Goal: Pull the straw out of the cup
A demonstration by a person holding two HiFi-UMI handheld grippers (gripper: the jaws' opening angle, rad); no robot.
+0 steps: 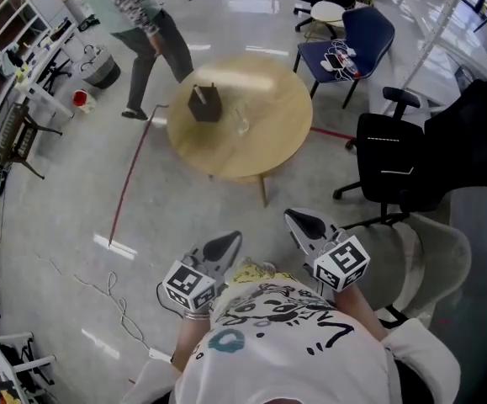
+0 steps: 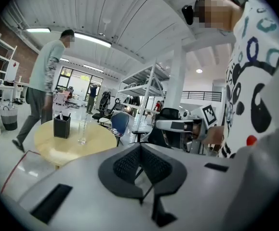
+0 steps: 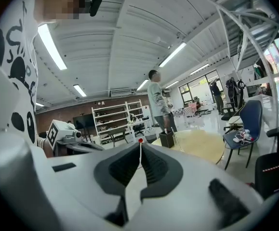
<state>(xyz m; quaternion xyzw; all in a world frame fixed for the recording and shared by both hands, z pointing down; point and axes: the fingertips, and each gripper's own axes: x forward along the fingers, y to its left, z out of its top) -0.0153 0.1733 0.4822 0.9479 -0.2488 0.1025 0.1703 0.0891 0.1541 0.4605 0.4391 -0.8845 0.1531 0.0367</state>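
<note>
Your shirt (image 1: 285, 326) fills the bottom of the head view. It is white with a black scrawl print too loose to read as words. You hold both grippers close in front of it, well short of the table (image 1: 268, 141).

The left gripper (image 1: 226, 244) has its jaws together with nothing between them; the left gripper view shows the pads meeting at the tip. The right gripper (image 1: 298, 219) is the same, jaws closed on nothing, with only a thin slit below the tip in the right gripper view. Each carries 1 cube with black square markers, and no text on either can be read.

The cup (image 1: 241, 123) is a clear glass standing upright near the middle of the round wooden table, just beside a black box (image 1: 205, 105) on the far-left part of the top. The straw is too thin to make out in any view.

Only the head view shows the red tape line (image 1: 129, 183) on the floor, the blue chair (image 1: 357, 36) beyond the table and the black office chair (image 1: 390, 154) to your right. Only the left gripper view shows the cup side-on (image 2: 83, 131), right of the box, and your right hand's gripper from the side. Only the right gripper view shows the white shelf racks (image 3: 112, 119) against a brick wall. A second person (image 1: 146, 23) is at the table's far-left side.
</note>
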